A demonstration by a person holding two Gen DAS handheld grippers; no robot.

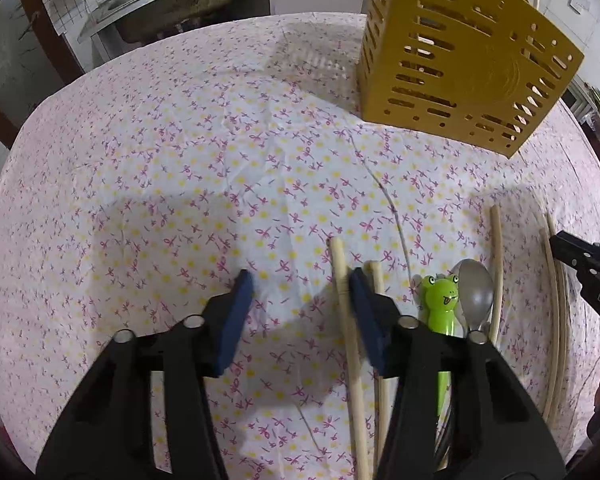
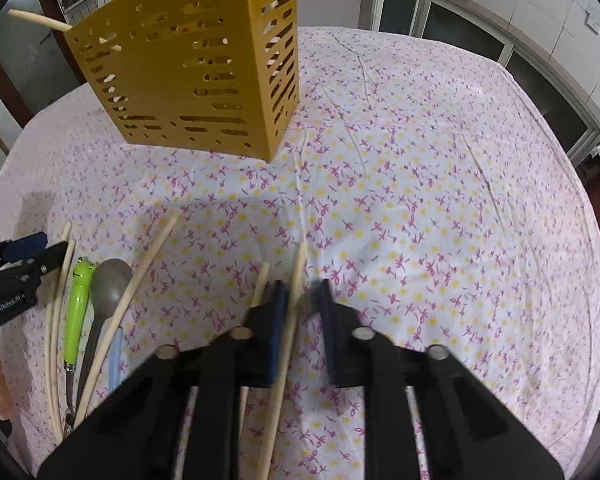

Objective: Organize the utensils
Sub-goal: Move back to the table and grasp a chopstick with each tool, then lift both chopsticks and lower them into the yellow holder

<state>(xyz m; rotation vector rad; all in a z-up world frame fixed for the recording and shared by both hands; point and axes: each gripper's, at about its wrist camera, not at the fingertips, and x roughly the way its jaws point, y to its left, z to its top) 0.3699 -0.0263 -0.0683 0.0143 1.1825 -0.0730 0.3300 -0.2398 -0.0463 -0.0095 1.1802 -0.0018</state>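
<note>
A yellow slotted utensil holder point(image 1: 456, 56) point(image 2: 204, 64) stands on the floral tablecloth with at least one chopstick in it. Loose wooden chopsticks point(image 1: 344, 280) lie in front, beside a green frog-handled utensil point(image 1: 440, 300) point(image 2: 78, 300) and a metal spoon point(image 1: 476, 288) point(image 2: 108, 284). My left gripper point(image 1: 300, 284) is open over the cloth, its right finger next to two chopsticks. My right gripper point(image 2: 302, 288) is partly open with one chopstick point(image 2: 288, 320) lying between its jaws, not clamped. A second chopstick point(image 2: 260, 280) lies just left of it.
The round table's floral cloth point(image 1: 180, 160) stretches left and far. The right gripper's tip shows in the left wrist view point(image 1: 572, 252); the left gripper shows in the right wrist view point(image 2: 24, 256). Cabinets point(image 2: 460, 28) stand beyond the table.
</note>
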